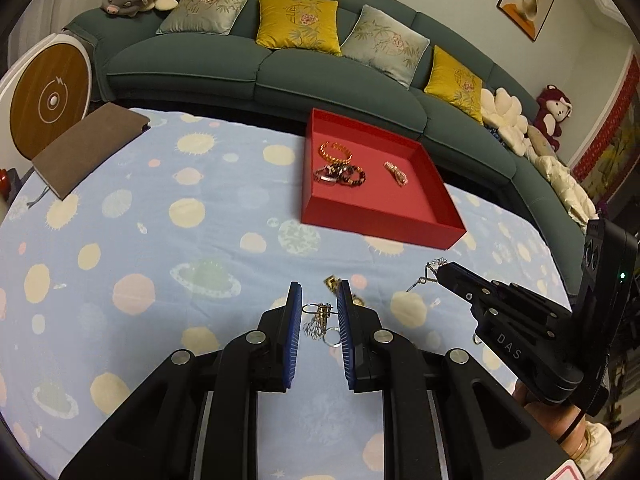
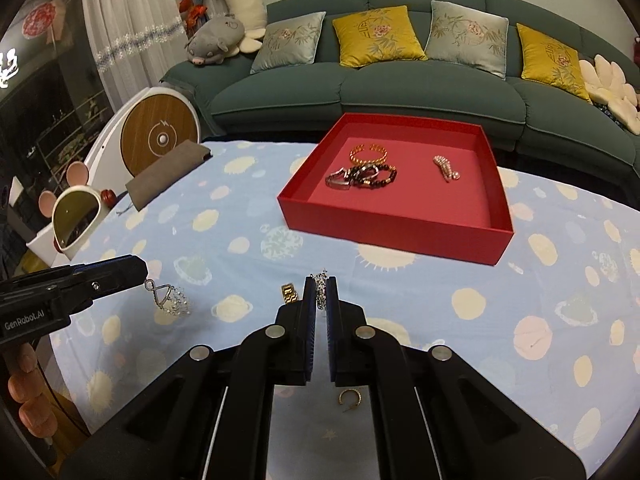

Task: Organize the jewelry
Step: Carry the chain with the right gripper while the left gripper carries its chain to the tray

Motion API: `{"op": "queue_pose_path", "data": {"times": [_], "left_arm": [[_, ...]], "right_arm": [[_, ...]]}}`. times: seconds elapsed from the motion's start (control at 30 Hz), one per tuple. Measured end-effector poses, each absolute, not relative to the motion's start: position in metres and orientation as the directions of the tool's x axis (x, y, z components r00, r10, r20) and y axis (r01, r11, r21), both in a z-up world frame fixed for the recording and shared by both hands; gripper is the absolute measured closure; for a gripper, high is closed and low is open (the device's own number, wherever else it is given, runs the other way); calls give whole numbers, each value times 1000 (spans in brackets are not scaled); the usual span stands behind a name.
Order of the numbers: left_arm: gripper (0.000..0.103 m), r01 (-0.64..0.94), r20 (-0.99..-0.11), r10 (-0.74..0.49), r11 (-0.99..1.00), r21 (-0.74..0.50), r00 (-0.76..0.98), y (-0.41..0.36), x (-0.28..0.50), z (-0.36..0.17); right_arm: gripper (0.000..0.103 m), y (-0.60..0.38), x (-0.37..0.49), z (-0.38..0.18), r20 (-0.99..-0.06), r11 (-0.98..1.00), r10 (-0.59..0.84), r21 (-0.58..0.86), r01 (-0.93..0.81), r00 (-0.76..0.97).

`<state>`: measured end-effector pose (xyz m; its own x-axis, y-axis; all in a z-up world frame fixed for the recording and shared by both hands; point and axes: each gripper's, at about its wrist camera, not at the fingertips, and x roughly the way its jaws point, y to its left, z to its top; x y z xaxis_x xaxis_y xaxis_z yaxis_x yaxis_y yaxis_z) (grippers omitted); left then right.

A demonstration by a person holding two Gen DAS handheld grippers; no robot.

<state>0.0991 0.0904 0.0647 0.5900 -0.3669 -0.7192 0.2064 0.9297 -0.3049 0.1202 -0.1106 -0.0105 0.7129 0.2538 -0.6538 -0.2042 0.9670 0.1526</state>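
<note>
A red tray [image 1: 384, 222] [image 2: 394, 232] on the blue spotted cloth holds a gold bangle [image 1: 335, 152], dark bead bracelets [image 1: 340, 175] and a pink clip [image 1: 396, 173]. My left gripper [image 1: 319, 292] is open, its blue pads either side of a silver chain piece with rings [image 1: 318, 320] on the cloth; the right wrist view shows that piece [image 2: 168, 298] at the left gripper's tip [image 2: 140, 270]. My right gripper [image 2: 320, 282] is shut on a silver chain [image 2: 320, 286], which hangs from its tip in the left wrist view [image 1: 430, 274]. A gold piece [image 2: 289, 293] lies beside it.
A gold hoop earring [image 2: 350, 398] lies on the cloth under my right gripper. A brown notebook [image 1: 88, 148] lies at the table's far left. A teal sofa [image 1: 260, 76] with cushions runs behind the table. A white round device [image 2: 154, 136] stands to the left.
</note>
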Motion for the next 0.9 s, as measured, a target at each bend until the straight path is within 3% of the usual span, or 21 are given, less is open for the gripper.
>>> {"op": "queue_pose_path", "data": {"times": [0.2, 0.33, 0.9], "left_arm": [[88, 229, -660, -428, 901, -370, 617, 87, 117, 97], [88, 254, -641, -428, 902, -350, 637, 72, 130, 115], [88, 259, -684, -370, 929, -264, 629, 2, 230, 105]], "right_arm": [[99, -134, 124, 13, -617, 971, 240, 162, -177, 749], [99, -146, 127, 25, -606, 975, 224, 147, -169, 763], [99, -212, 210, 40, -602, 981, 172, 179, -78, 780]]}}
